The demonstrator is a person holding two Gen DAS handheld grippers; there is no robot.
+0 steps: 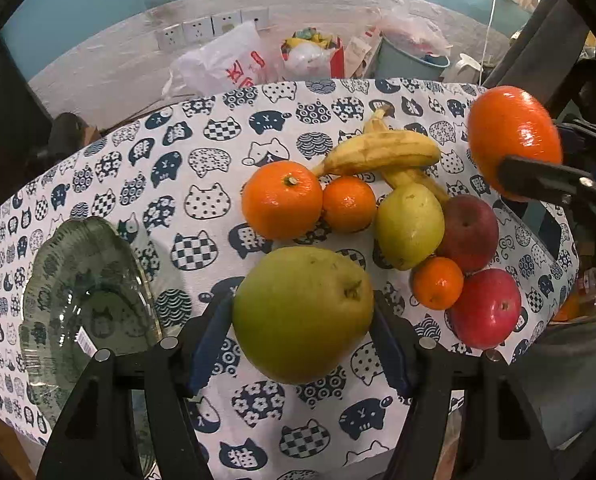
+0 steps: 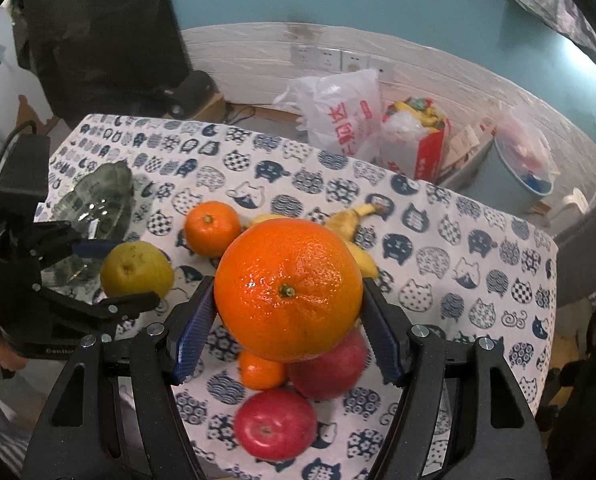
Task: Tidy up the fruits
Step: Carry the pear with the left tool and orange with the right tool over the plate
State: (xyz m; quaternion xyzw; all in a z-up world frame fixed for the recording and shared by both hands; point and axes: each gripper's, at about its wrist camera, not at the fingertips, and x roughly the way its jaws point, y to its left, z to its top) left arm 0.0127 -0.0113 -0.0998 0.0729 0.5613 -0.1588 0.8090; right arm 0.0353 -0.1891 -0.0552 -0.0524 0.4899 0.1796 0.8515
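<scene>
My left gripper [image 1: 301, 314] is shut on a big green pear [image 1: 298, 320], held above the cat-print tablecloth [image 1: 178, 184]. My right gripper [image 2: 288, 292] is shut on a large orange [image 2: 286, 280], lifted over the fruit pile; the same orange [image 1: 513, 136] shows at the right of the left wrist view. On the cloth lie two mandarins [image 1: 282, 200], bananas [image 1: 381, 152], a yellow-green pear [image 1: 409, 226], a dark apple [image 1: 471, 232], a small mandarin [image 1: 437, 282] and a red apple [image 1: 485, 308]. An empty glass bowl [image 1: 86, 300] stands at the left.
Beyond the table's far edge, on the floor by the wall, are a white plastic bag [image 1: 226, 60], a red-and-white bag [image 1: 313, 52] and a blue-grey bin [image 1: 409, 56]. A dark cabinet [image 2: 102, 36] stands at the back left.
</scene>
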